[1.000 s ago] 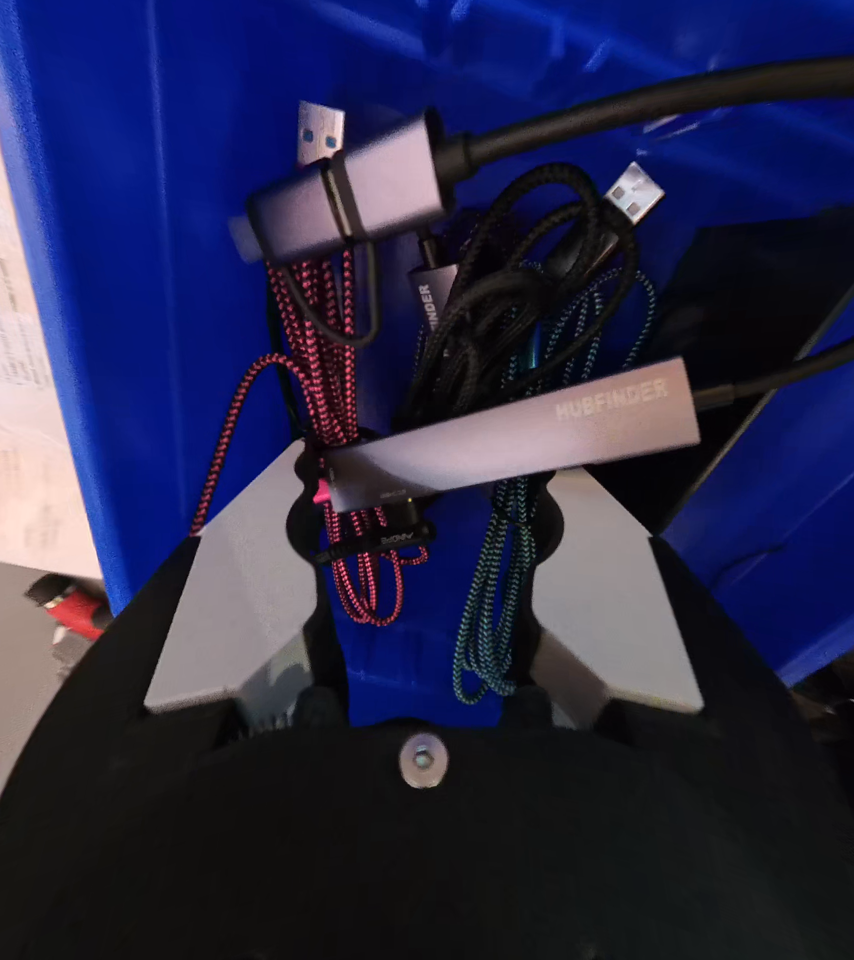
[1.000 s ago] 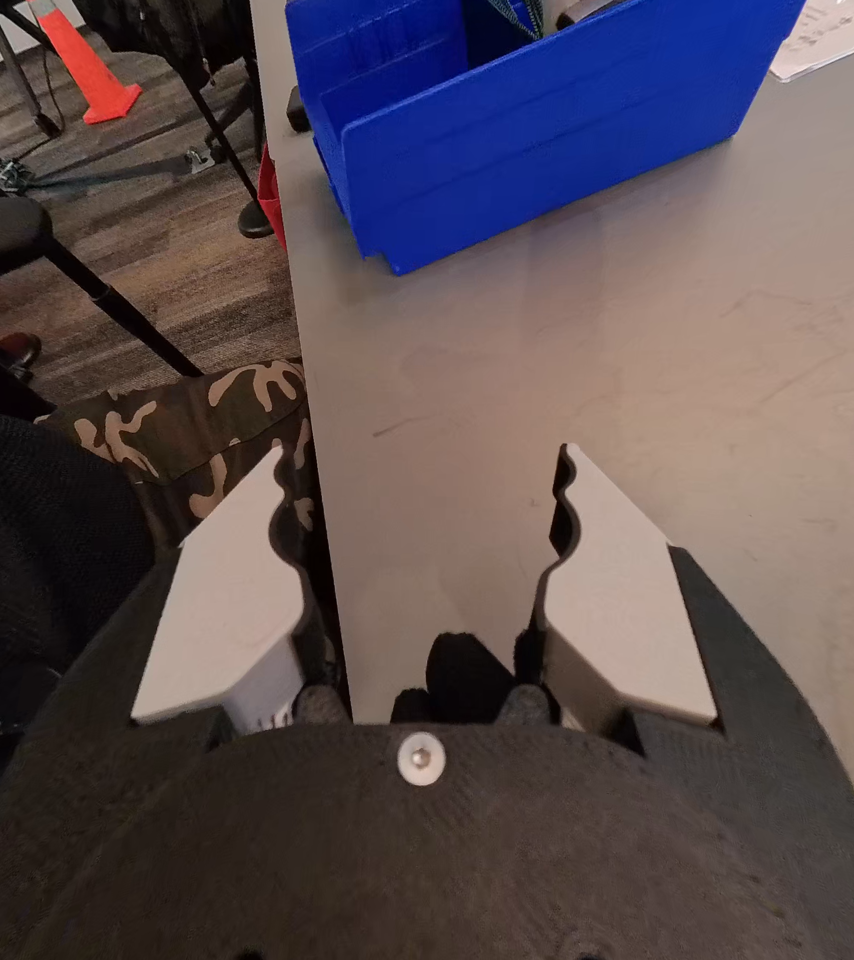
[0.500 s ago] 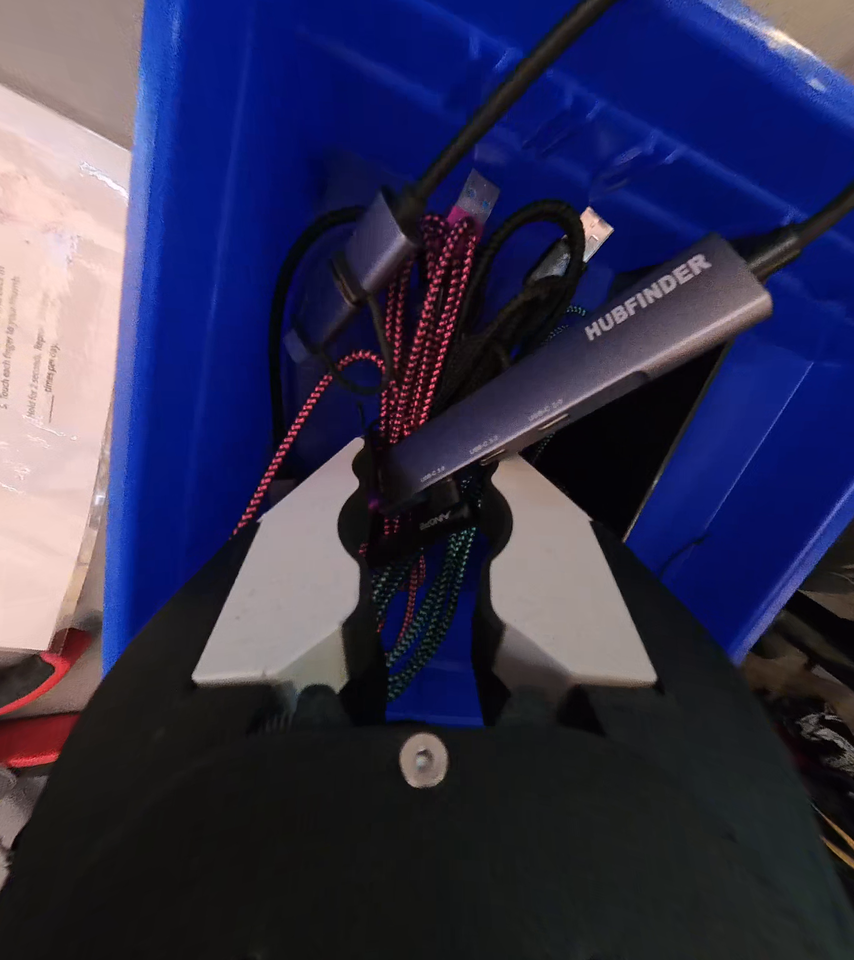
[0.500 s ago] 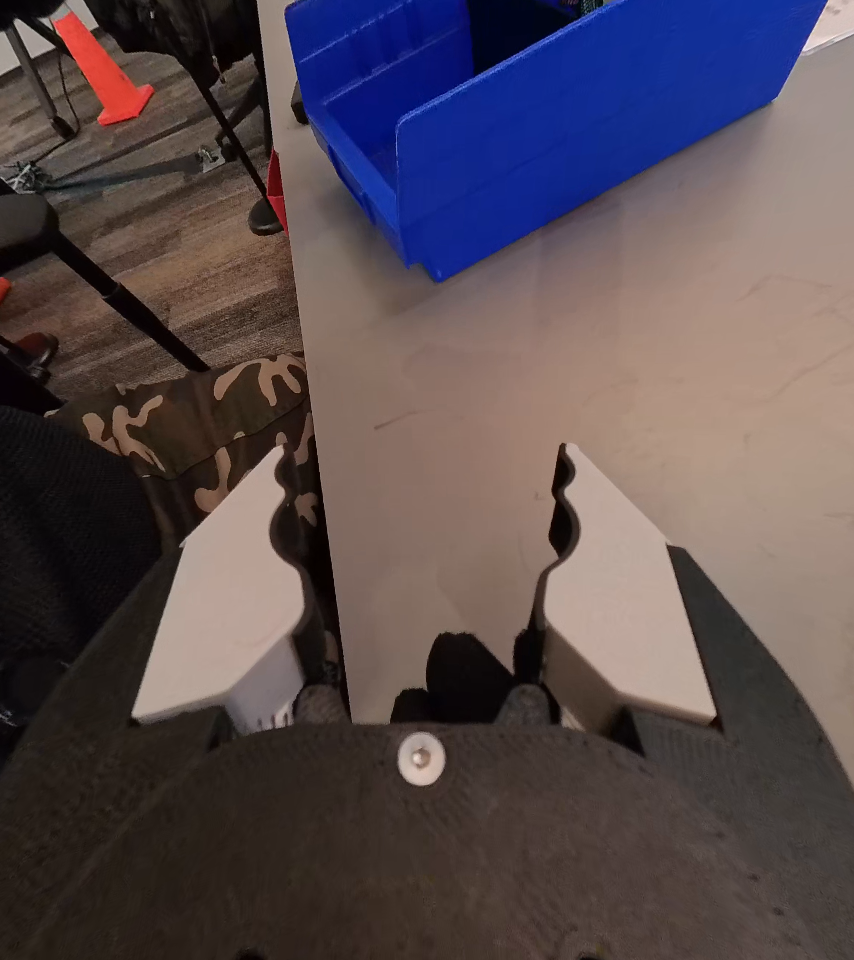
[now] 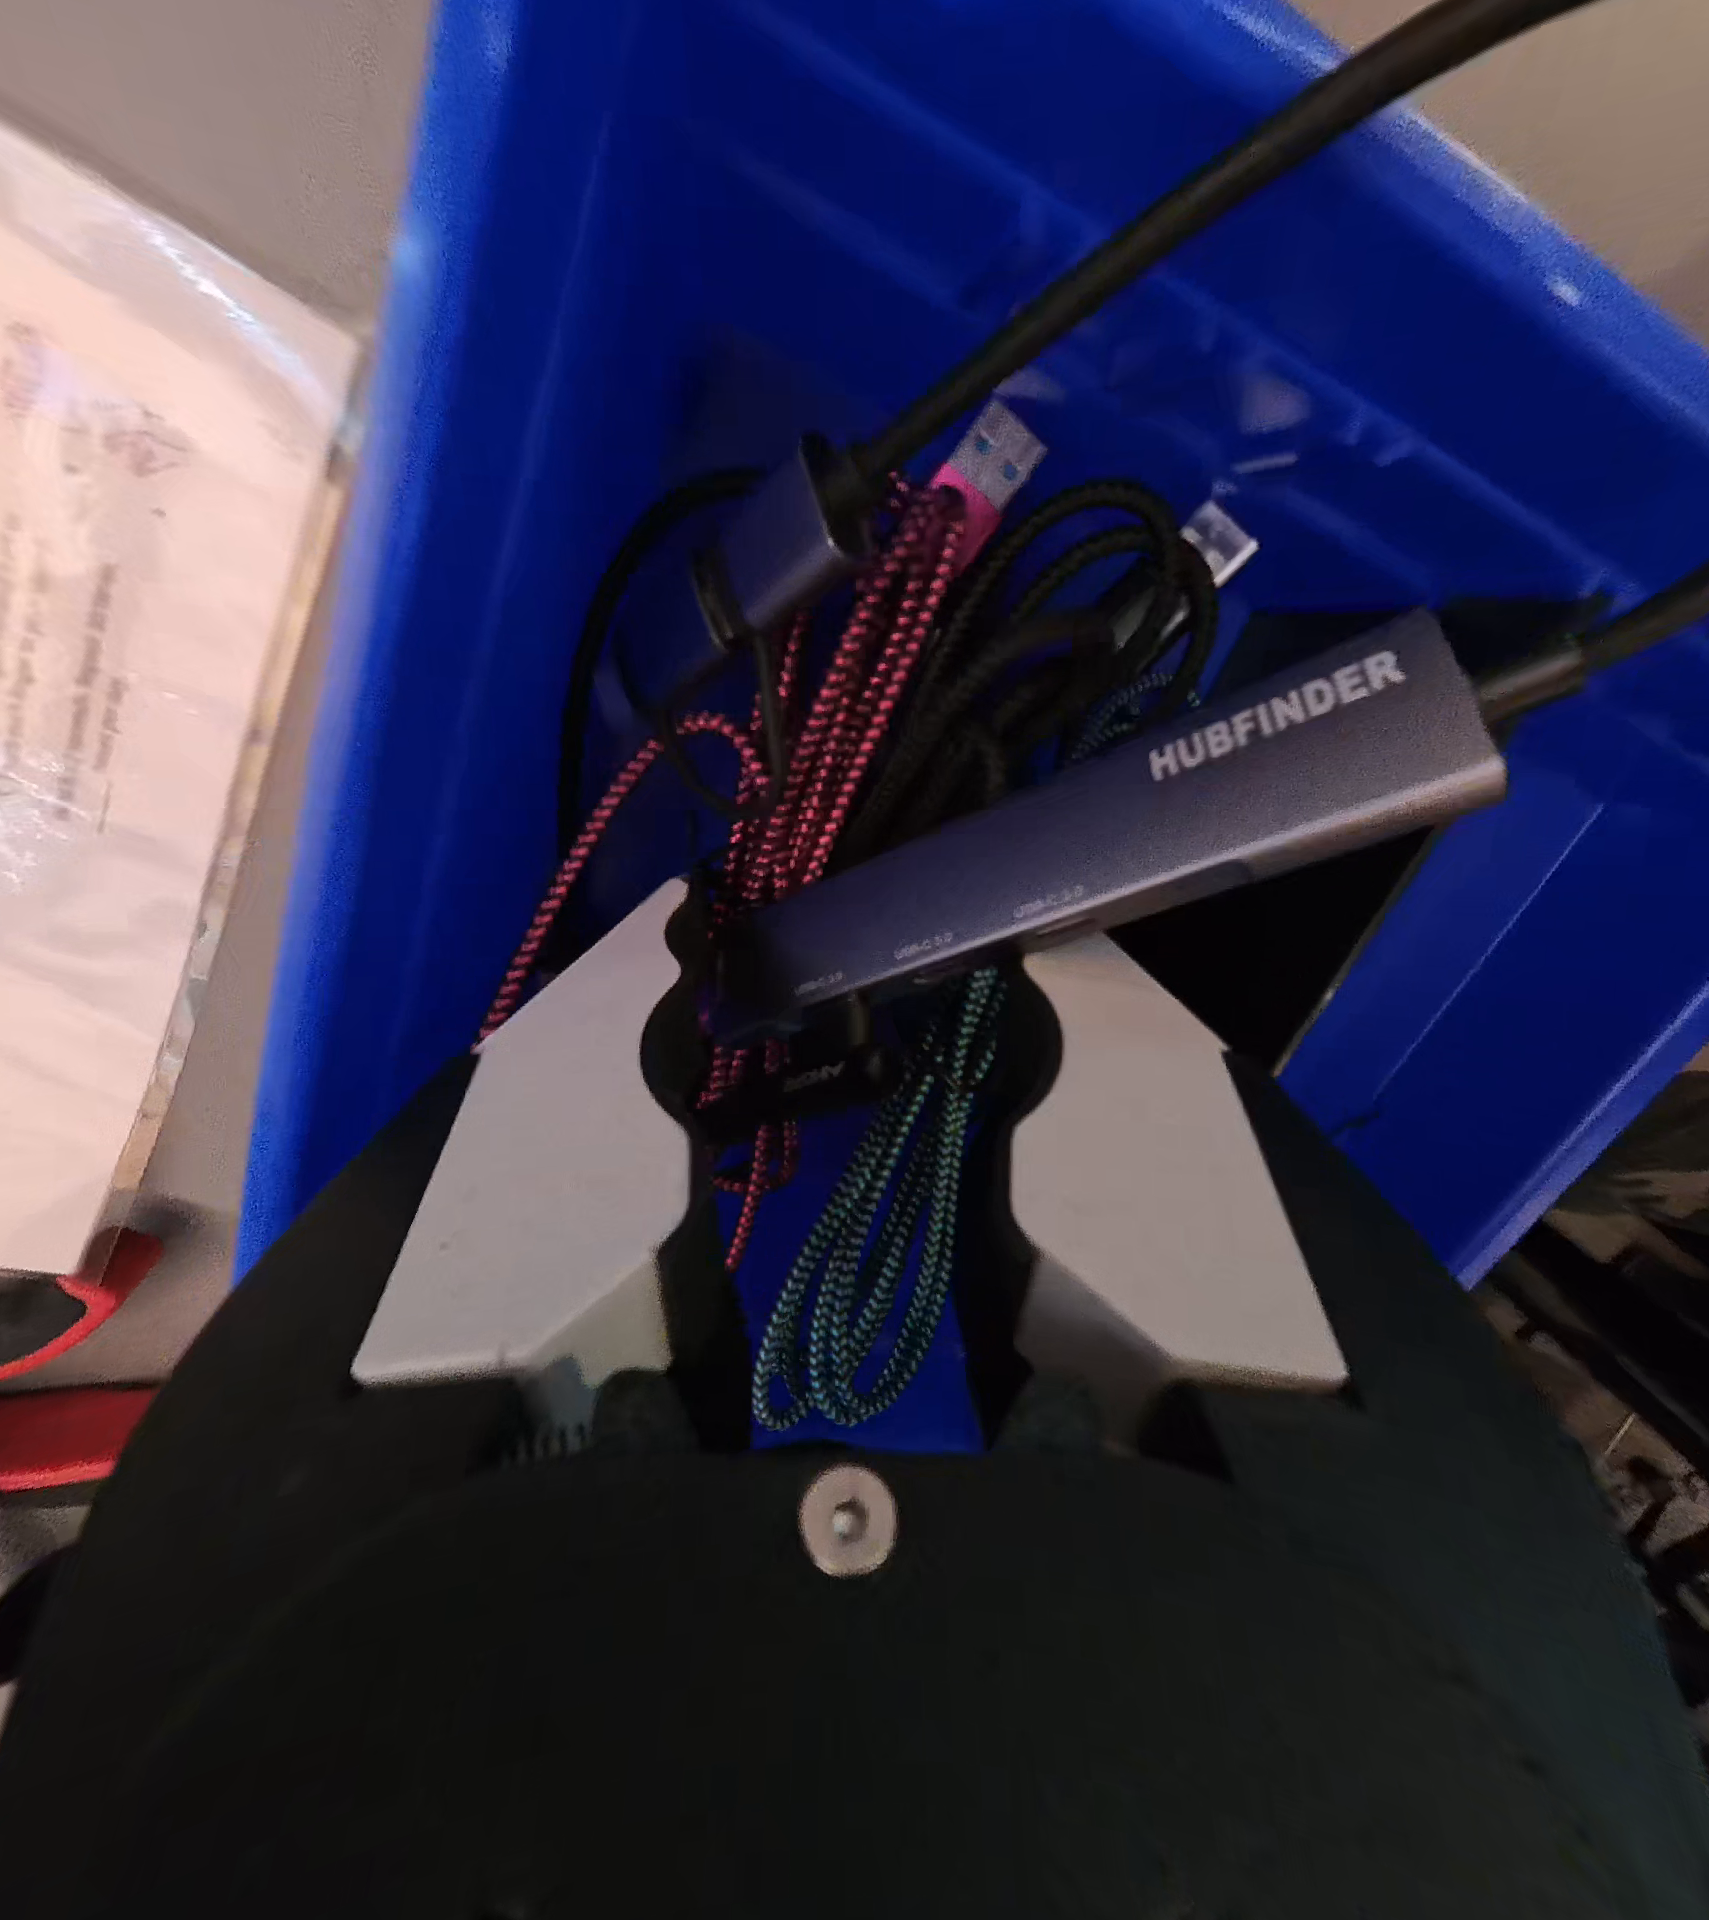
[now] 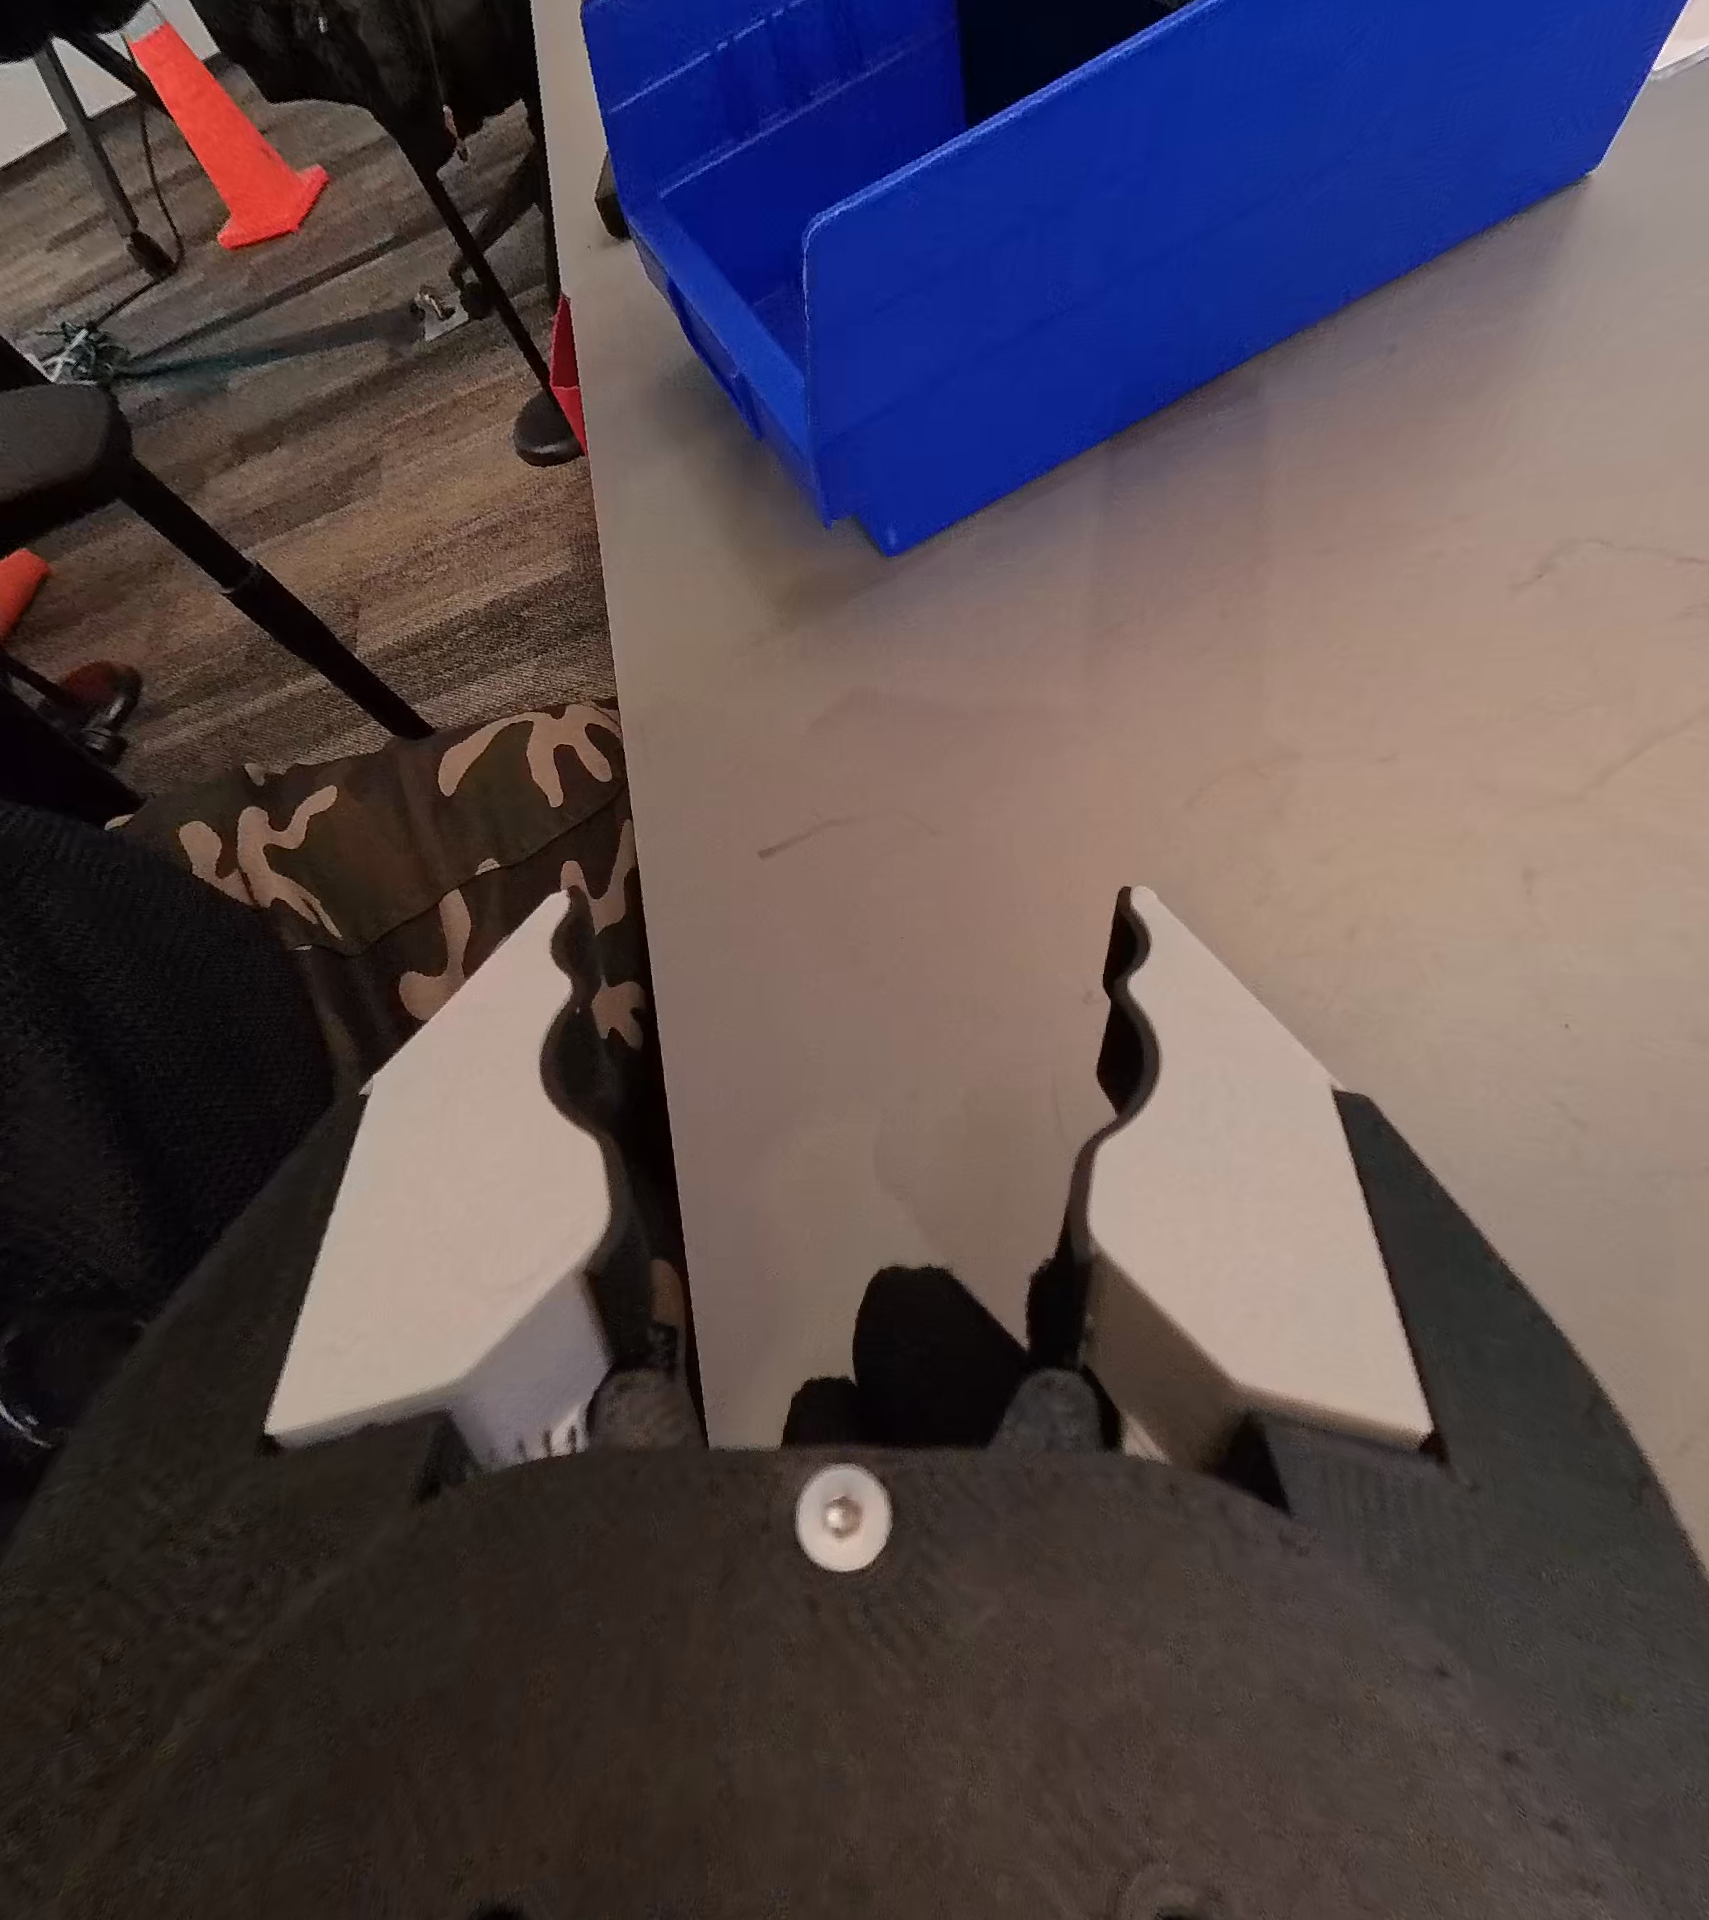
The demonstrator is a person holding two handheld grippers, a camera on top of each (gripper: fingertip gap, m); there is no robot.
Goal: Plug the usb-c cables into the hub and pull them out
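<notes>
Left gripper [image 5: 850, 935] at the hub, right gripper [image 6: 850, 914] idle.
Left jaws stand partly closed around the grey hub's [image 5: 1120, 831] near end (actual contact unclear); braided cables [image 5: 860, 727] lie beyond in the blue bin [image 5: 538, 520]. Right jaws gape wide and hold nothing above the grey table [image 6: 1245, 779].

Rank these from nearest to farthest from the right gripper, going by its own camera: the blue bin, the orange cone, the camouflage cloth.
Measured from the right gripper:
1. Camouflage cloth, beside its left finger, off the table edge.
2. Blue bin, ahead on the table.
3. Orange cone, far left on the floor.
</notes>
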